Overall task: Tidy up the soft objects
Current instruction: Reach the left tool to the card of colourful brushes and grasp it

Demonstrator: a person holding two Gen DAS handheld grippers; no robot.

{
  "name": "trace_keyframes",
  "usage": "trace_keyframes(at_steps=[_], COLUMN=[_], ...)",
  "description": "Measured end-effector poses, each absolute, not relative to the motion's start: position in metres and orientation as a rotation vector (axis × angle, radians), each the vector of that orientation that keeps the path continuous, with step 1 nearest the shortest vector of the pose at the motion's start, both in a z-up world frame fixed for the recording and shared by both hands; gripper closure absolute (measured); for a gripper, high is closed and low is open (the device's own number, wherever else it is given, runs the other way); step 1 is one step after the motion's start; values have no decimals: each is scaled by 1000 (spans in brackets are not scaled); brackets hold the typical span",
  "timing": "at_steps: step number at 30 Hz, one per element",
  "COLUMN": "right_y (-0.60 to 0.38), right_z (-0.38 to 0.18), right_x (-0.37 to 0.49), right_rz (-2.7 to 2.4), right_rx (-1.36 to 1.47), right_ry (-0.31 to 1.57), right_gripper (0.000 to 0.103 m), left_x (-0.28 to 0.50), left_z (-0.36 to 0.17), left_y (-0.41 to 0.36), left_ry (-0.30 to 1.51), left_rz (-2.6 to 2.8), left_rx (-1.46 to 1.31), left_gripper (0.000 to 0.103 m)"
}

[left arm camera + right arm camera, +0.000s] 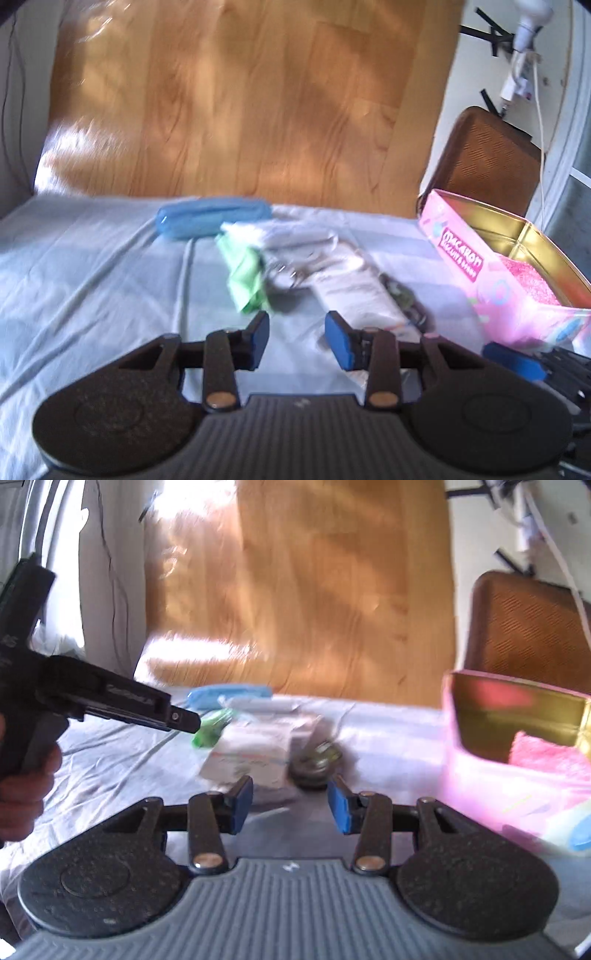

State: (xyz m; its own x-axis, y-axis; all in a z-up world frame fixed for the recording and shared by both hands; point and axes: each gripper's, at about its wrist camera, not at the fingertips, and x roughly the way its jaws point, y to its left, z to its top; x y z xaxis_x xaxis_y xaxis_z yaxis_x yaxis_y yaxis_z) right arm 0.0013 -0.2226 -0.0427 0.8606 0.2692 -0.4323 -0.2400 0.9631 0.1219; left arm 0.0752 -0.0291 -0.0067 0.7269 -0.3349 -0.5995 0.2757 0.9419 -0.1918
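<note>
Left wrist view: left gripper (296, 338) low over a surface spread with a pale blue sheet (92, 280); whether bed or bench cannot be told. Jaws stand wide, nothing between them. Just beyond the jaws lies a loose heap: green cloth (243, 277) on the left, white cloth (347, 284) running toward the right jaw, a dark small item (402, 295) at its right side, too blurred to name. A blue roll (212, 219) lies at the sheet's far edge, behind the heap. A pink tin (476, 273) sits open at the sheet's far right corner, with a pink fluffy piece (528, 280) inside.

Right wrist view: right gripper (290, 803), jaws wide, holding nothing. White cloth (251, 753) lies just ahead of the left jaw; the dark item (317, 760) sits ahead of the gap, nearer the right jaw. Green cloth (208, 729) lies further left, the blue roll (229, 695) behind. The pink tin (480, 775) stands to the right, near the right jaw. The left gripper's body (92, 701) enters from the left, a hand (26, 790) on its grip.
</note>
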Motion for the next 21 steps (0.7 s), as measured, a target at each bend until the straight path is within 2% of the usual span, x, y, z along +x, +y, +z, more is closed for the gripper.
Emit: trace_keyframes(at_steps=[4, 6, 7, 8, 10, 12, 13, 14, 17, 21], right_y=[-211, -205, -205, -204, -204, -205, -206, -207, -199, -151], right_z=[-43, -49, -52, -56, -60, -59, -57, -54, -41, -31], right_x=[25, 33, 40, 46, 53, 52, 50, 47, 31, -3], right_rz=[266, 264, 266, 266, 261, 241, 226, 226, 254, 320], right_rx=[119, 165, 184, 207, 246, 259, 252, 246, 125, -265], right_ry=[510, 550, 573, 595, 616, 593, 581, 567, 491, 376], right_gripper=[54, 41, 26, 20, 20, 40, 63, 70, 85, 94], left_x=[77, 79, 79, 80, 79, 78, 77, 76, 77, 75], left_z=[-25, -33, -36, -38, -39, -39, -39, -39, -38, -36], left_y=[-11, -8, -6, -5, -2, 1, 3, 5, 15, 39], left_ry=[738, 757, 764, 768, 770, 767, 764, 763, 765, 765], left_rz=[-361, -364, -368, -374, -378, -382, -383, -382, -370, -348], left_rx=[-166, -178, -181, -185, -191, -197, -199, -202, -227, -307], left_gripper=[70, 70, 70, 70, 69, 69, 69, 69, 69, 68])
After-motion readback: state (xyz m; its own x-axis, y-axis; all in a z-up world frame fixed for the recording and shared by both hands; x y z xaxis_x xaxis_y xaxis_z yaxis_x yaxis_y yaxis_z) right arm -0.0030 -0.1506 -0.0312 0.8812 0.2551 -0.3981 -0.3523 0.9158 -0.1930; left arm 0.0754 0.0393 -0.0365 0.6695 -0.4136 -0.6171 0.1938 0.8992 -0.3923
